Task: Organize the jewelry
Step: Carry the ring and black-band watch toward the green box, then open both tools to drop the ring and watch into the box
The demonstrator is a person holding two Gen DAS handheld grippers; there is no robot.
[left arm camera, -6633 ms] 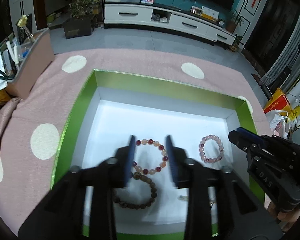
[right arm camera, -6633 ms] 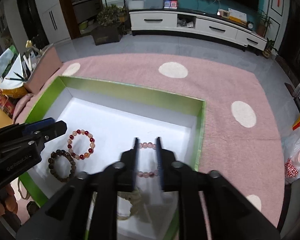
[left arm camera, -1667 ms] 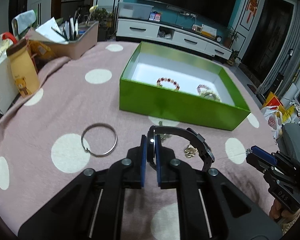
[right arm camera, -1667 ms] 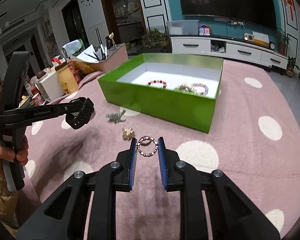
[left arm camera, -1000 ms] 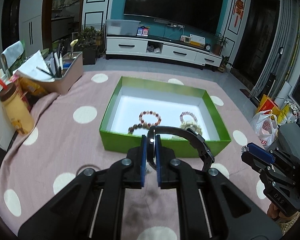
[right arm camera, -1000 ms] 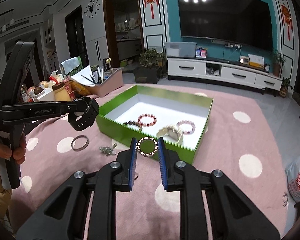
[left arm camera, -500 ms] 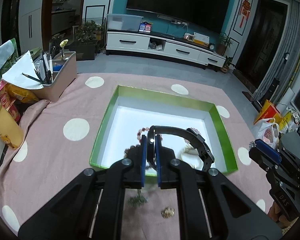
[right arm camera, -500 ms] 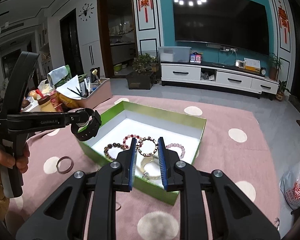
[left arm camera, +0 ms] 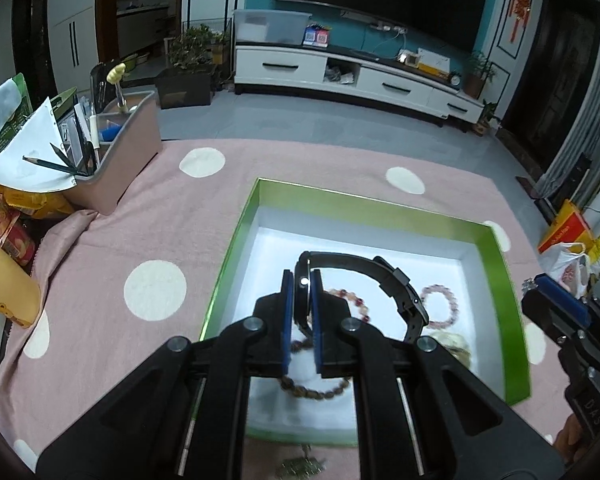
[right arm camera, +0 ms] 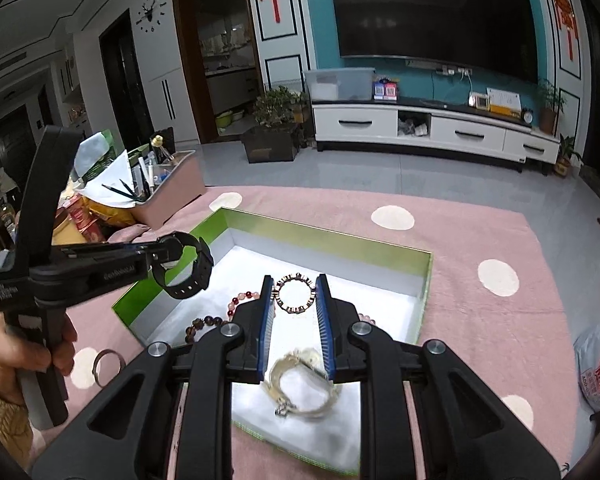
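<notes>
My left gripper (left arm camera: 301, 280) is shut on a black wristwatch (left arm camera: 396, 280), held above the near left part of the green box (left arm camera: 496, 252). The same black wristwatch (right arm camera: 188, 268) shows in the right wrist view, hanging over the box's left wall. A dark and gold link bracelet (right arm camera: 294, 293) sits pinched between the pads of my right gripper (right arm camera: 294, 294), over the middle of the green box (right arm camera: 332, 240). Bead bracelets (left arm camera: 440, 306) and a pale gold bracelet (right arm camera: 300, 388) lie on the box's white floor.
A pink polka-dot cloth (left arm camera: 140, 216) covers the table. A pink pen organiser (left arm camera: 112, 160) and snack packets stand at the far left. A metal ring (right arm camera: 108, 366) lies on the cloth left of the box, and a small chain piece (left arm camera: 300, 468) lies by its near wall.
Both grippers have travelled forward from over the cloth to above the box, each still holding its piece. The box now fills the lower middle of both views.
</notes>
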